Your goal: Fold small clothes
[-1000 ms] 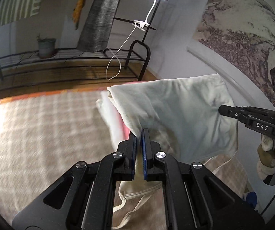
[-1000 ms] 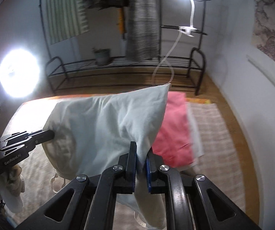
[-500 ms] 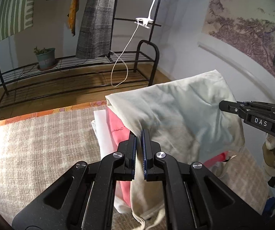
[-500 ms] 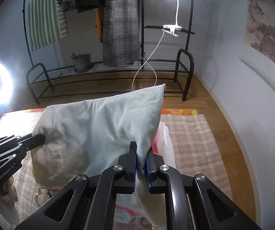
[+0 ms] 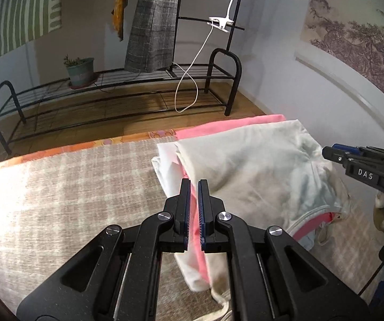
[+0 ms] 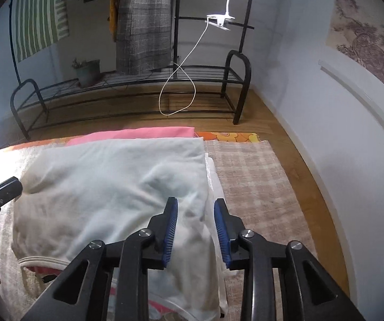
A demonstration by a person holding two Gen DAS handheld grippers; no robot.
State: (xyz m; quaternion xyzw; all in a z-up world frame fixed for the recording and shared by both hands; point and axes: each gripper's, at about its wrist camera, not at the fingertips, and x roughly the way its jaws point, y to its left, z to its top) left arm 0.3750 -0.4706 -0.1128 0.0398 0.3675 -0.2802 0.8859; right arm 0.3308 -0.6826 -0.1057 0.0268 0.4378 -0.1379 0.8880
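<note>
A folded cream garment (image 5: 258,165) (image 6: 117,187) lies on top of a stack with a pink garment (image 5: 229,127) (image 6: 135,133) and a white one (image 5: 166,163) under it, on the checked blanket (image 5: 71,200). My left gripper (image 5: 194,184) hangs over the stack's left edge, its jaws a narrow gap apart with nothing pinched. My right gripper (image 6: 195,206) is open over the cream garment's right edge, not holding it. It also shows in the left wrist view (image 5: 333,153).
A black metal rack (image 5: 111,91) with a potted plant (image 5: 81,69) stands on the wooden floor beyond the bed. A grey plaid cloth (image 6: 144,21) and a white cable (image 6: 181,80) hang from it. A white wall (image 6: 325,133) runs along the right.
The cream garment was held up by both grippers; it has been lowered onto the stack and let go. My right gripper has opened wide and my left has opened slightly.
</note>
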